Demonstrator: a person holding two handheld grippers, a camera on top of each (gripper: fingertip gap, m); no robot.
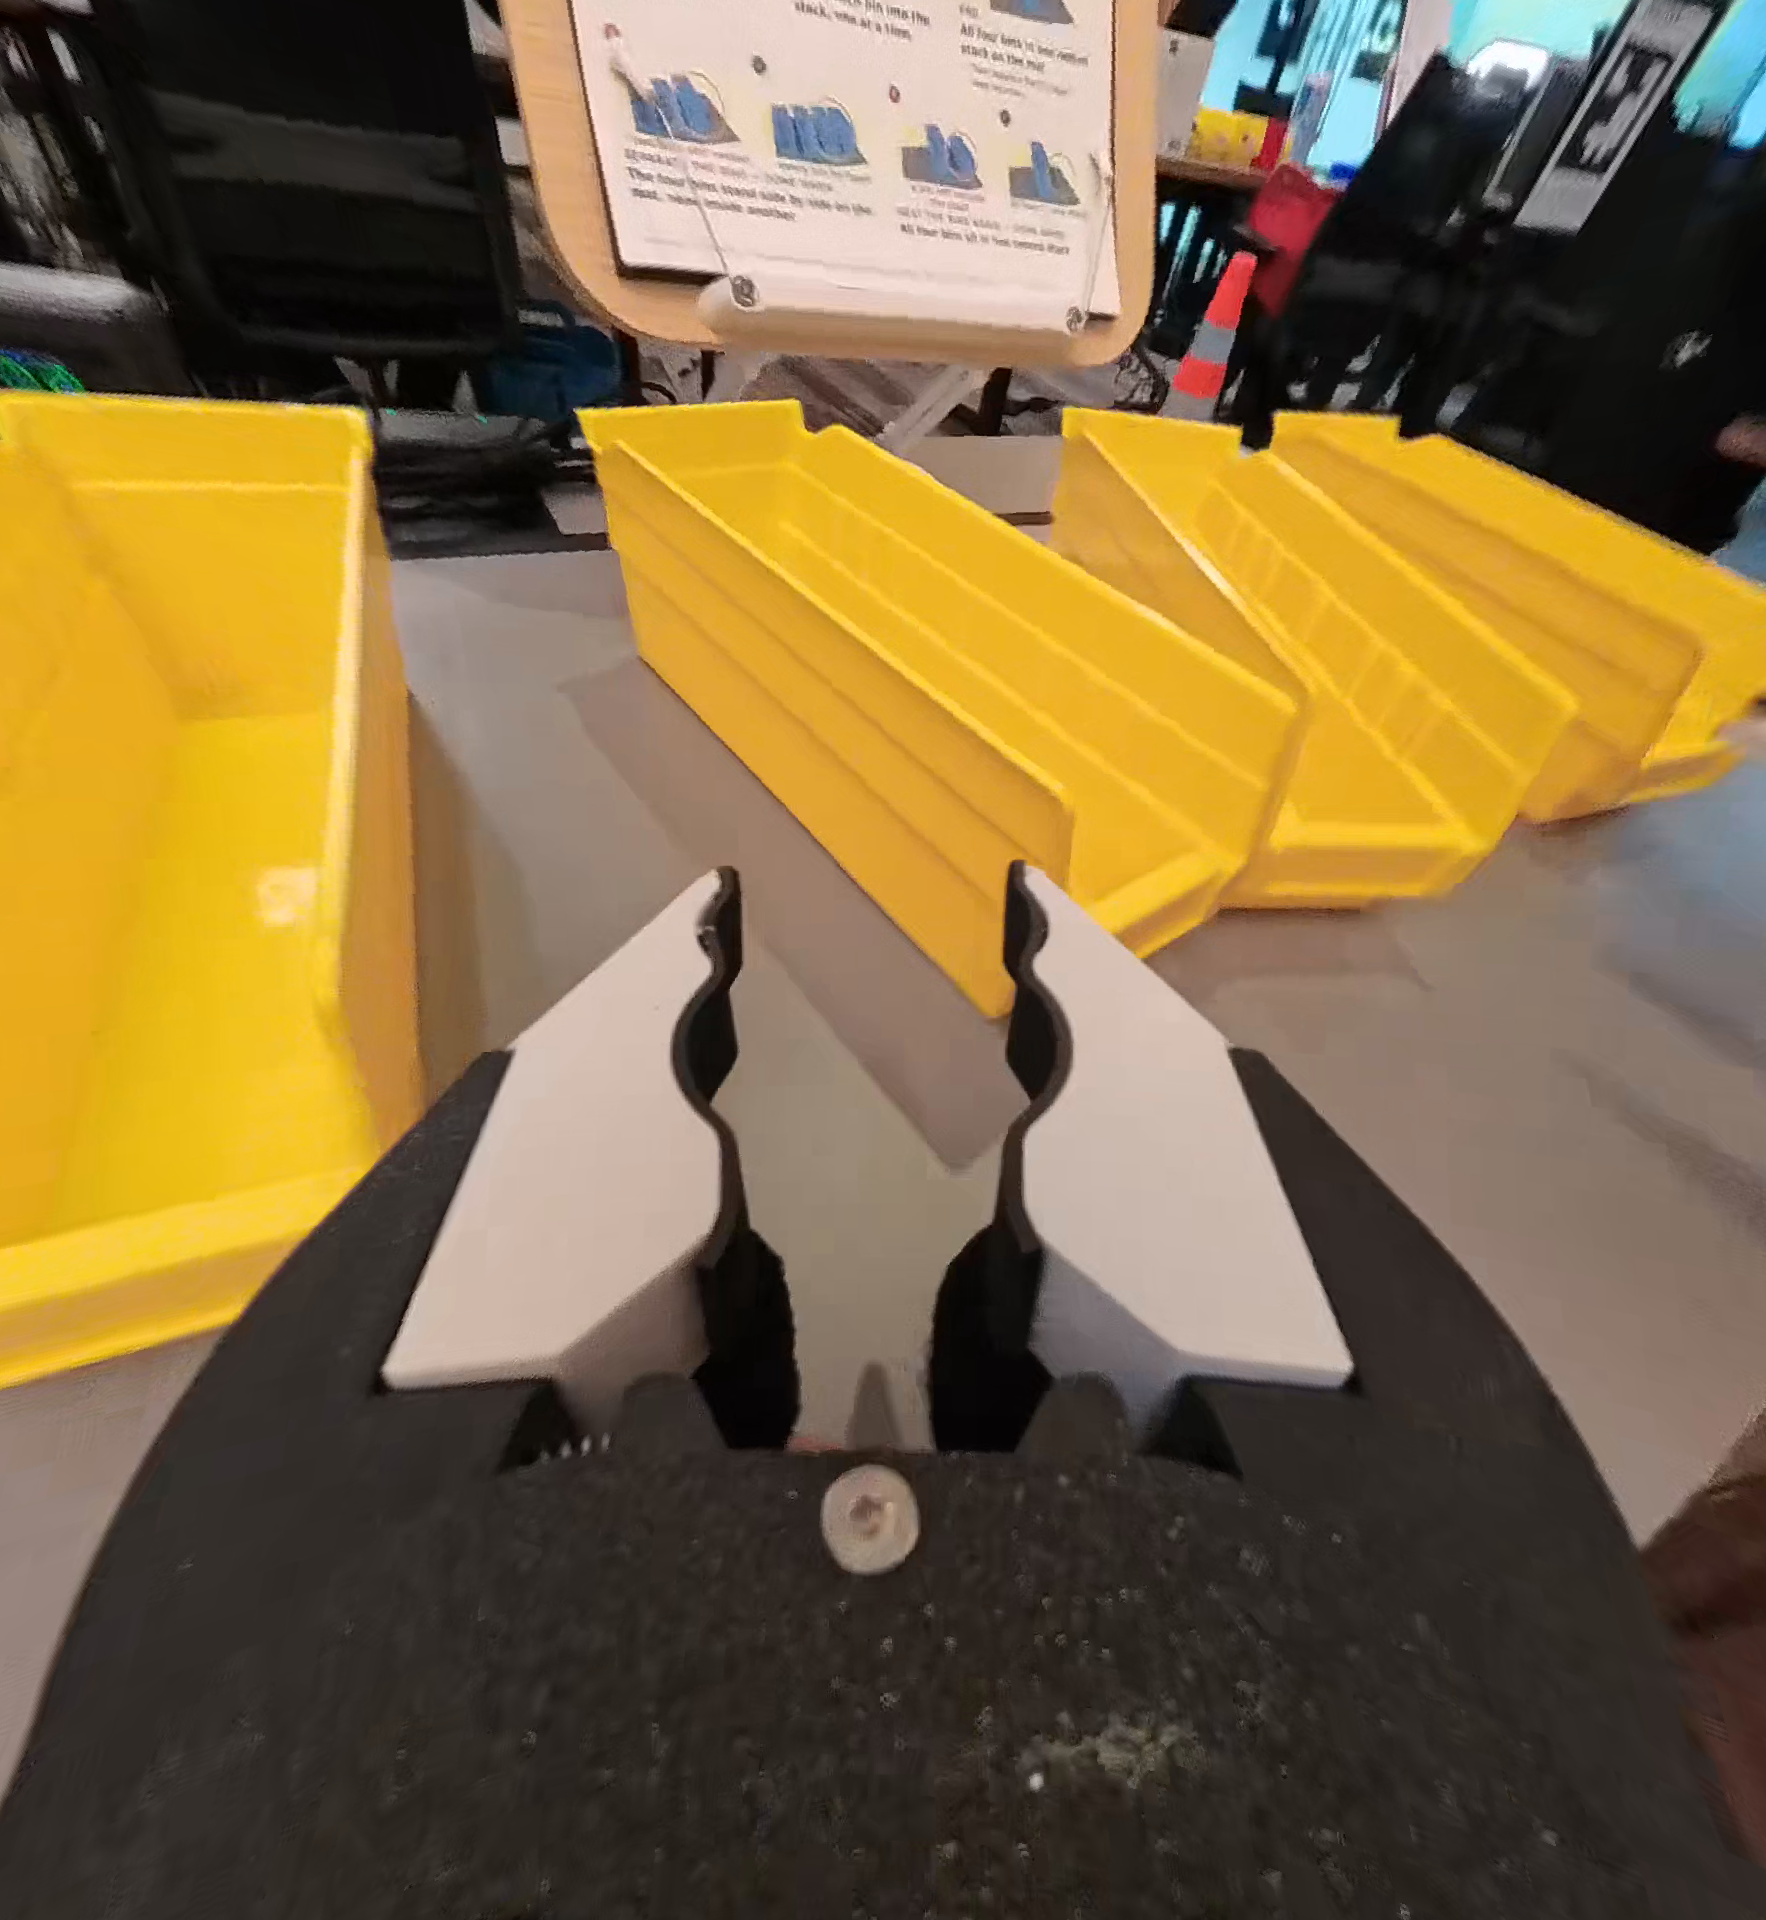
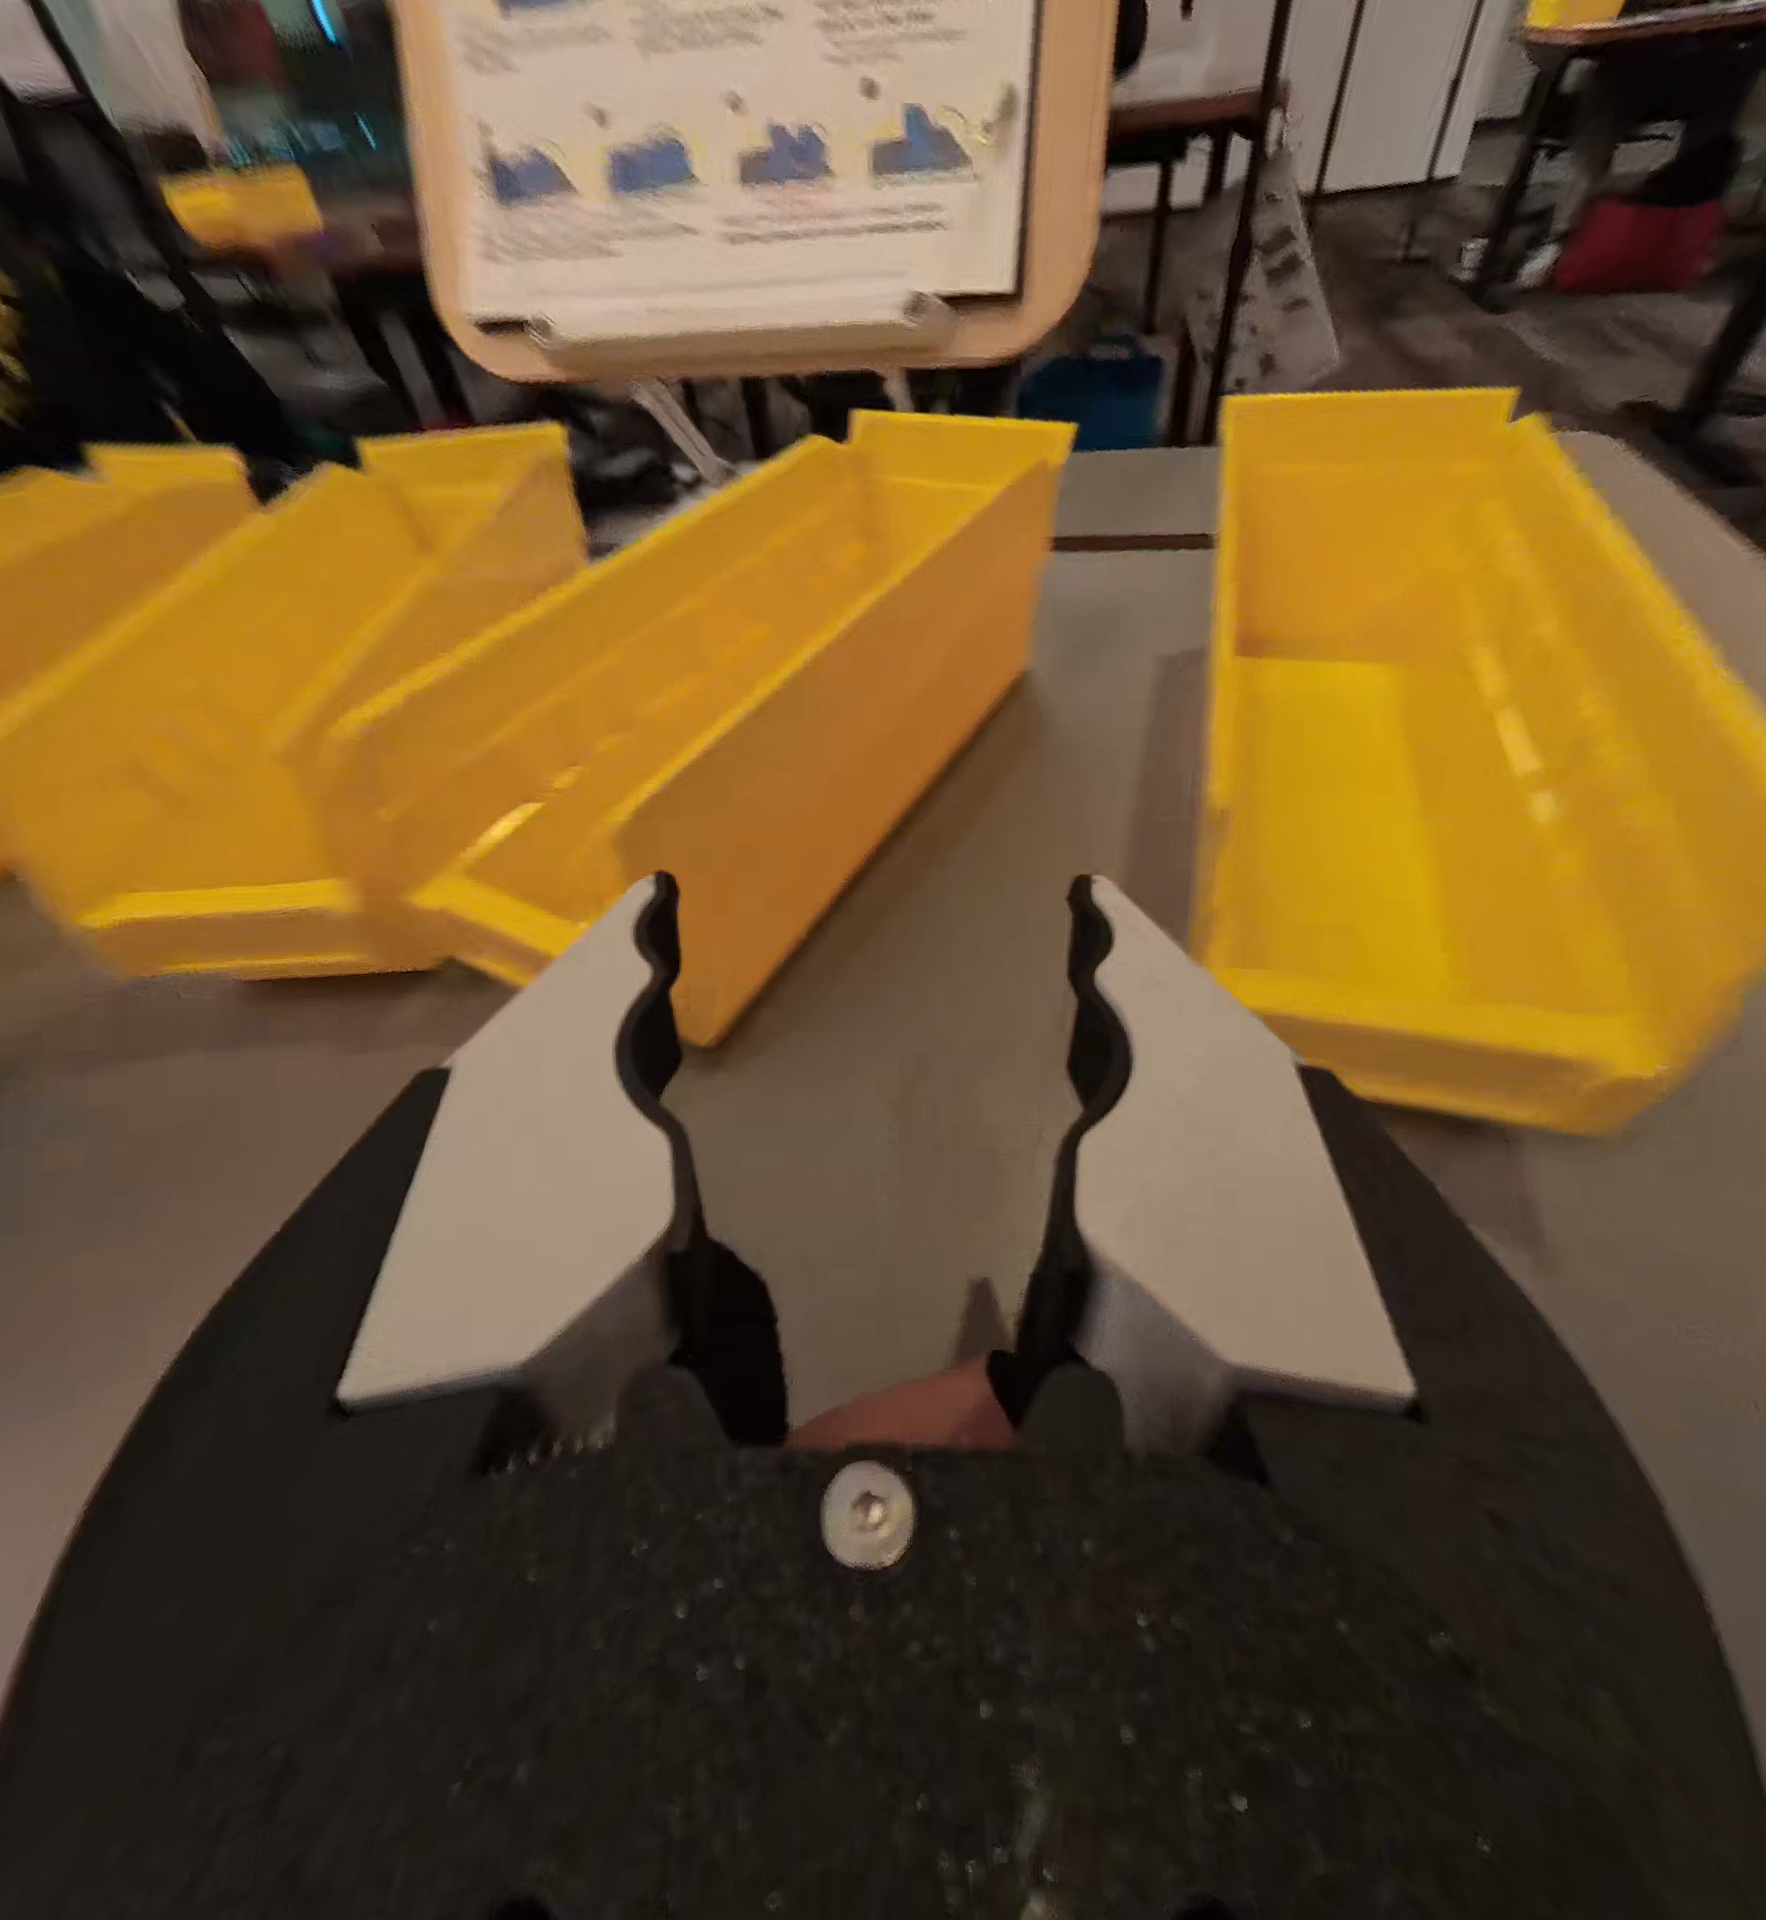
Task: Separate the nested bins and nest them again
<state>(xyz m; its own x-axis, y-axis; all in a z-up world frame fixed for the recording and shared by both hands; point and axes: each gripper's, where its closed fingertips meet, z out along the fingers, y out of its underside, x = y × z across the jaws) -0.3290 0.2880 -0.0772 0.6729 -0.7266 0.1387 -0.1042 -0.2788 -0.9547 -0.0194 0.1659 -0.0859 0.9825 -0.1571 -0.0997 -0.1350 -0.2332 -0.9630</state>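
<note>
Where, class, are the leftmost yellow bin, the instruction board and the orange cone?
leftmost yellow bin (image 1: 183, 831), left wrist view, on its inside floor.
instruction board (image 1: 858, 156), left wrist view, on its white sheet.
orange cone (image 1: 1217, 332), left wrist view, on its body.

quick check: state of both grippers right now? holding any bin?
Left gripper: open, jaws apart over the grey table, holding nothing.
Right gripper: open, jaws apart, holding nothing; yellow bins lie ahead, untouched.
</note>
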